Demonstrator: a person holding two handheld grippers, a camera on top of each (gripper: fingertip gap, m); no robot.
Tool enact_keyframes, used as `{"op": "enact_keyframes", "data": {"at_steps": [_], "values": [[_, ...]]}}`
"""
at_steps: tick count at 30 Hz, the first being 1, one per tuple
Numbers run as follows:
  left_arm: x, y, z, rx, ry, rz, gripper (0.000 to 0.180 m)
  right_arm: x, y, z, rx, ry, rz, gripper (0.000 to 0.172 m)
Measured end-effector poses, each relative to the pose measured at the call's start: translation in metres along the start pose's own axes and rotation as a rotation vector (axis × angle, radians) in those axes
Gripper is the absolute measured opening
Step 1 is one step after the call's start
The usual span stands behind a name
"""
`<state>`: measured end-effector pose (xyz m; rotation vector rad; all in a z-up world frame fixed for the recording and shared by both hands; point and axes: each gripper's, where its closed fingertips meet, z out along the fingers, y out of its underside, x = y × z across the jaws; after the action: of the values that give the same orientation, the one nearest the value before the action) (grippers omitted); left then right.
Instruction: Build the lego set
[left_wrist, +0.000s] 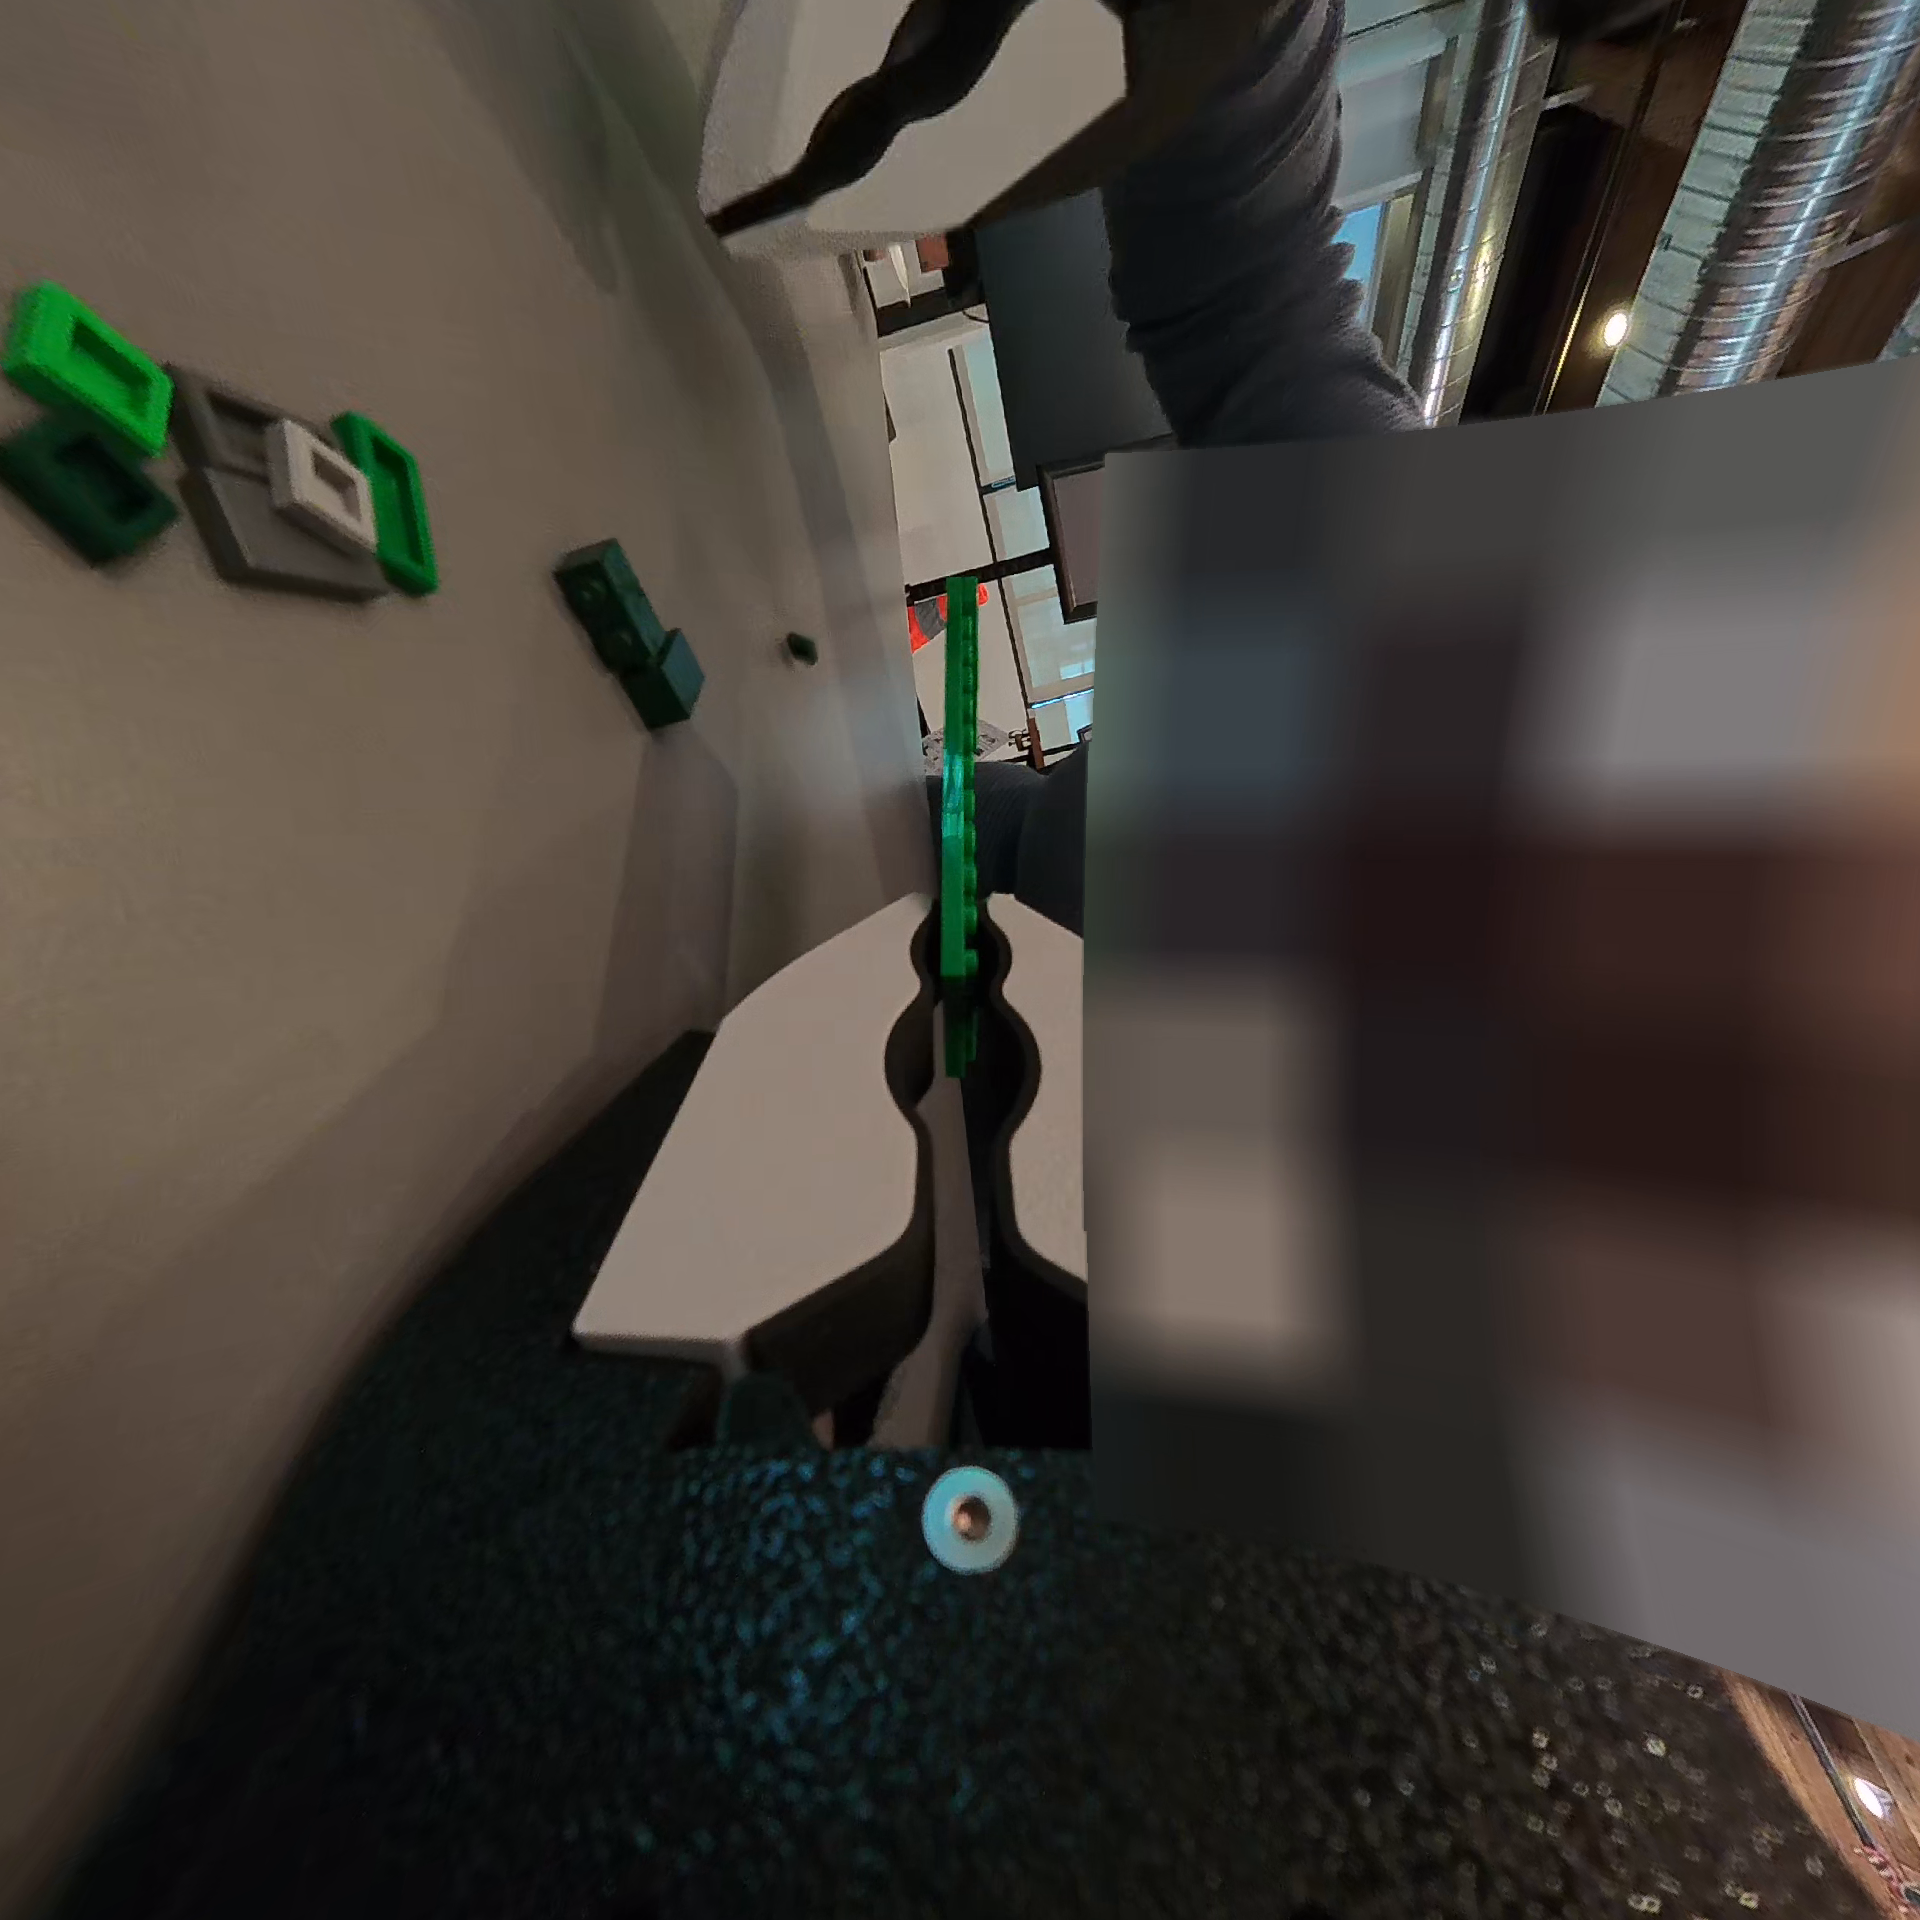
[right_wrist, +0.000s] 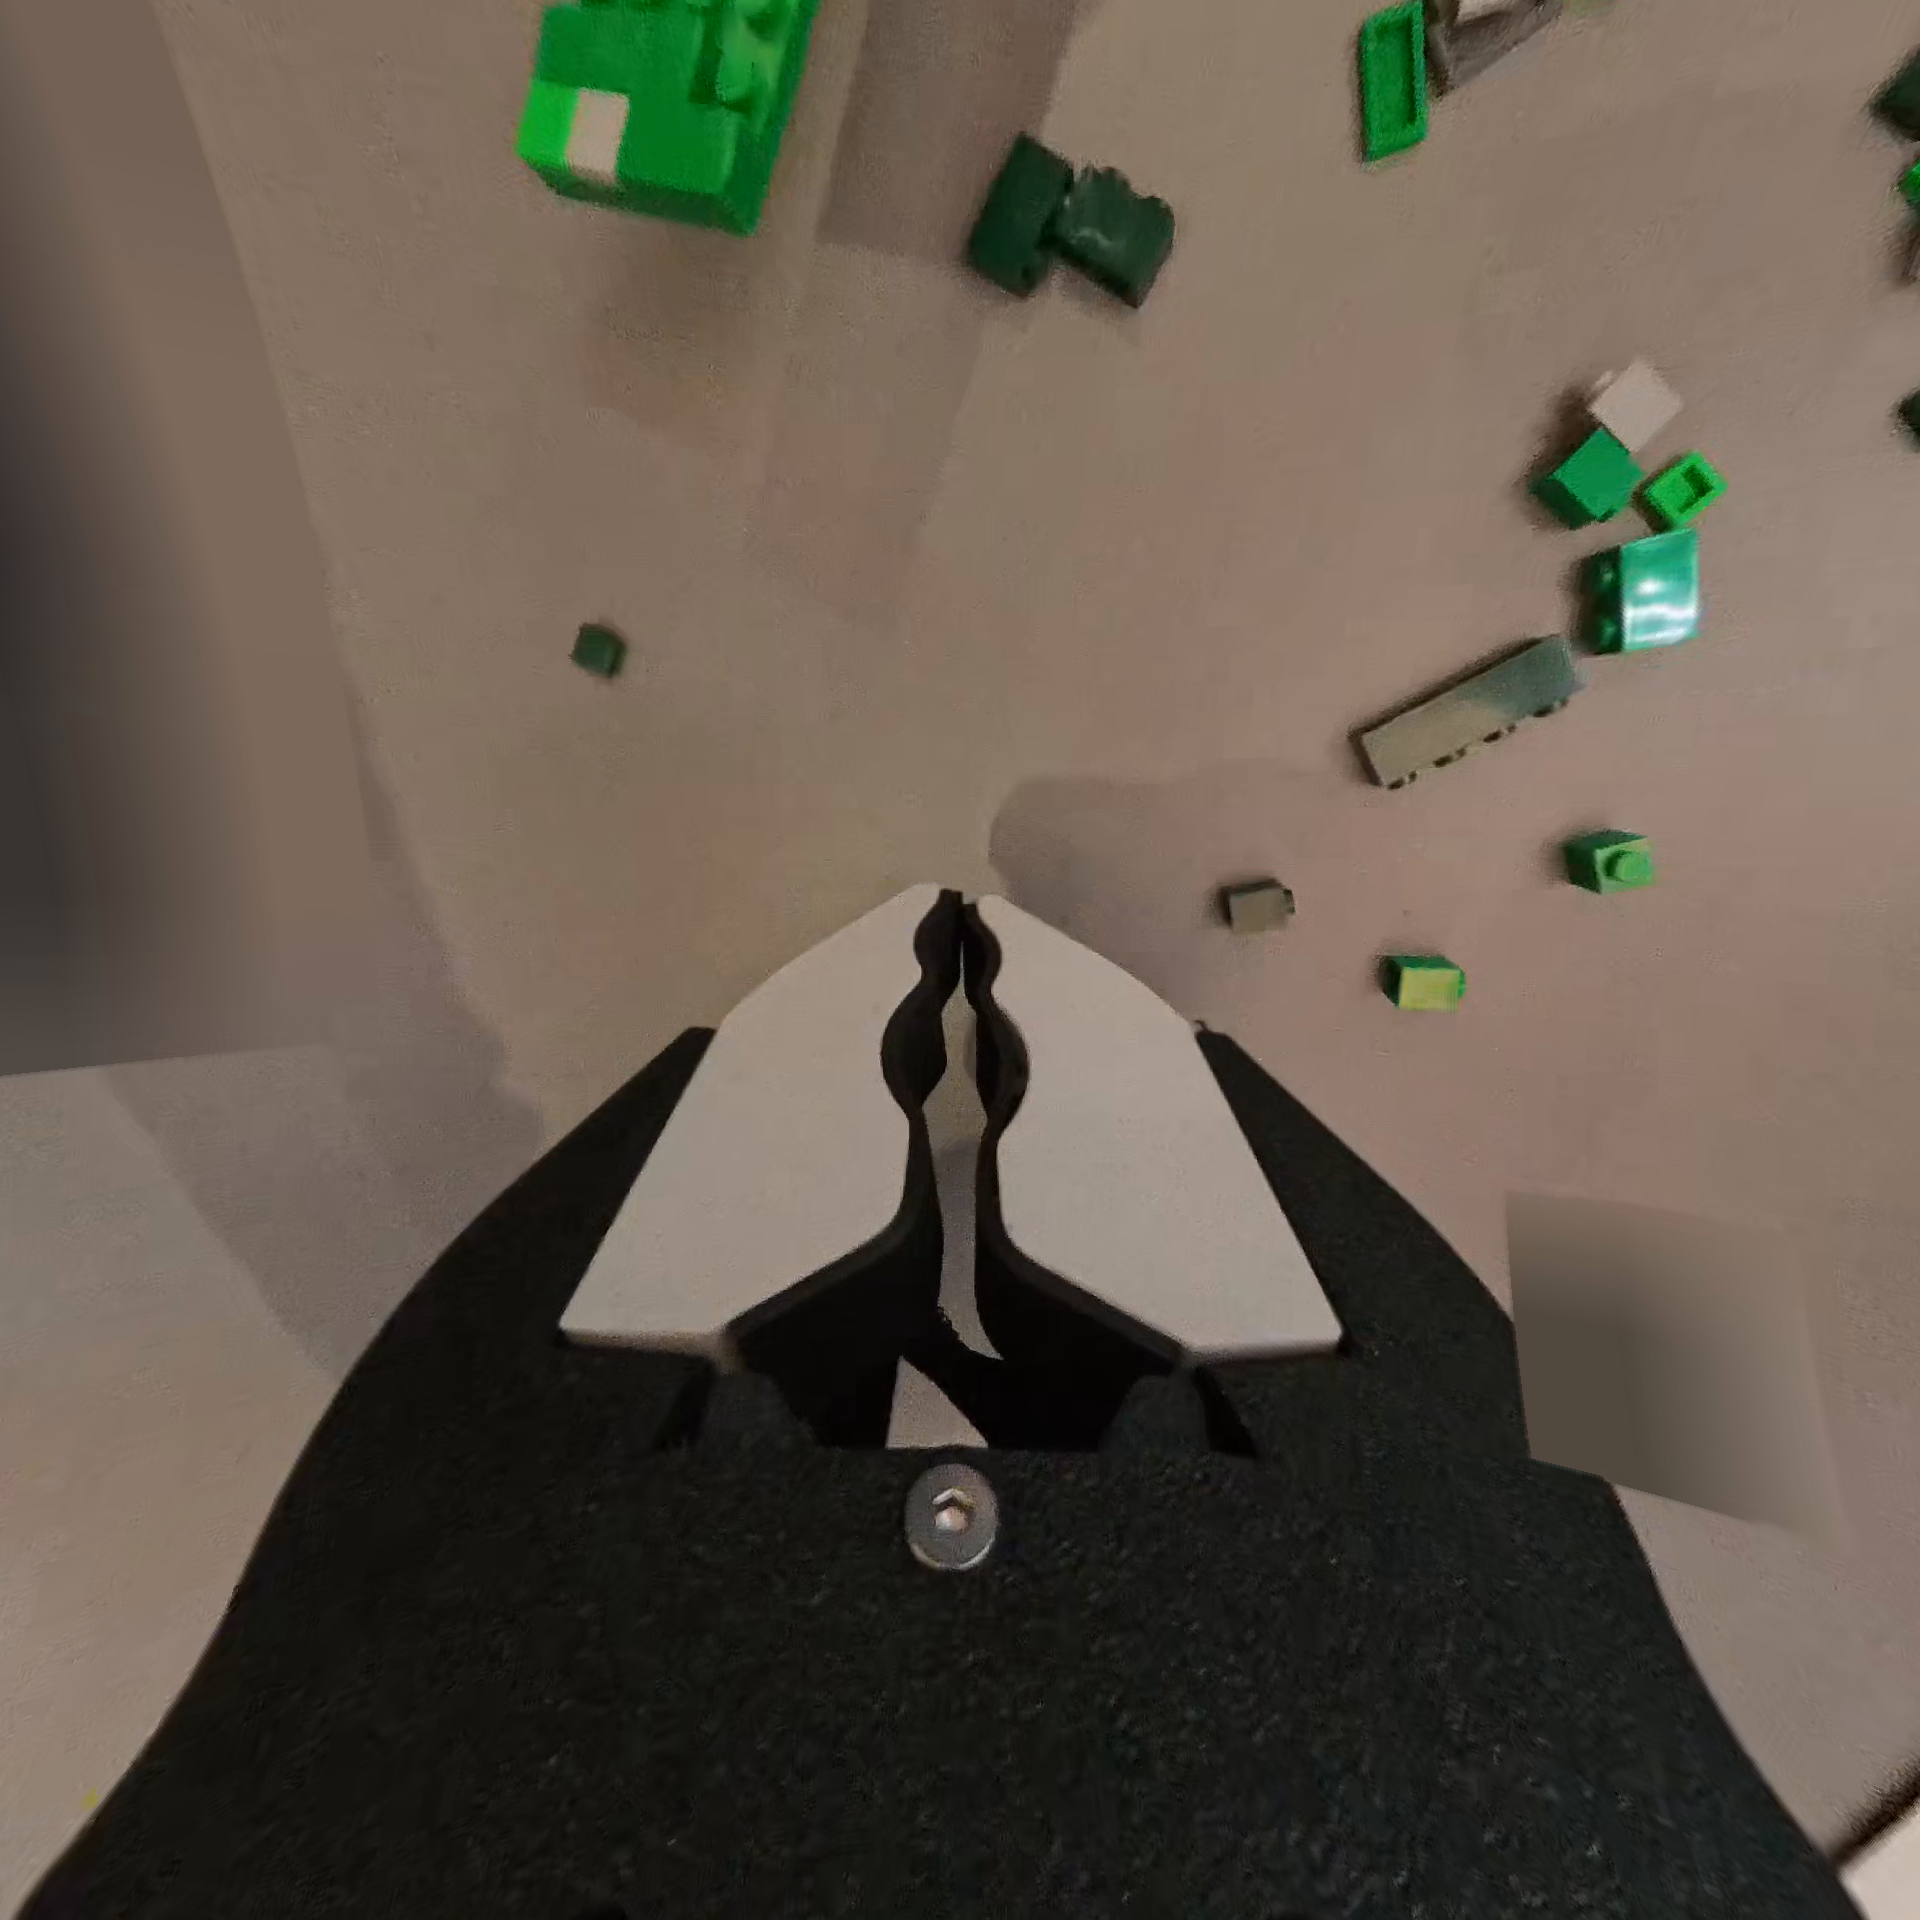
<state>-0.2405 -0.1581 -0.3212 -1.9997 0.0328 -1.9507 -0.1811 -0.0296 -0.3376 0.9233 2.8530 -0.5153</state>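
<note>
My left gripper (left_wrist: 961, 925) is shut on a thin bright green studded plate (left_wrist: 960, 790). I see the plate edge-on; it sticks out forward past the fingertips, lifted off the table. The other gripper (left_wrist: 894, 125) shows at the top of the left wrist view. My right gripper (right_wrist: 958, 902) is shut, its black pads meeting at the tips with nothing between them. It hovers over the beige table (right_wrist: 831, 623). A small grey brick (right_wrist: 1257, 906) and a small green brick (right_wrist: 1423, 982) lie to its right.
A built green block (right_wrist: 665, 104) lies far ahead on the left, two dark green bricks (right_wrist: 1075, 223) beside it, and a tiny dark green piece (right_wrist: 600, 649). A long grey brick (right_wrist: 1465, 707) and several green bricks (right_wrist: 1647, 592) lie right. Green and grey frames (left_wrist: 301, 488) lie left.
</note>
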Motion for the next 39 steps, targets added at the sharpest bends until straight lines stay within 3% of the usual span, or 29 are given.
{"op": "enact_keyframes", "data": {"at_steps": [8,13,23,28,39], "values": [[-0.001,0.000,0.000,0.000,-0.001,0.000,0.004,-0.067,-0.042,0.019,0.264,0.132,-0.191,0.007],[-0.001,0.000,0.000,-0.002,-0.006,0.001,0.004,-0.086,-0.038,0.044,0.258,0.243,-0.322,0.010],[-0.002,0.000,0.001,0.000,-0.020,0.004,0.004,-0.081,-0.039,0.044,0.289,0.250,-0.285,0.010],[-0.002,0.001,0.002,-0.004,-0.016,0.003,0.004,-0.120,-0.061,0.043,0.409,0.099,-0.225,0.014],[-0.002,0.000,0.002,-0.003,-0.016,0.004,0.004,-0.132,-0.061,0.064,0.369,0.179,-0.186,0.011]]}}
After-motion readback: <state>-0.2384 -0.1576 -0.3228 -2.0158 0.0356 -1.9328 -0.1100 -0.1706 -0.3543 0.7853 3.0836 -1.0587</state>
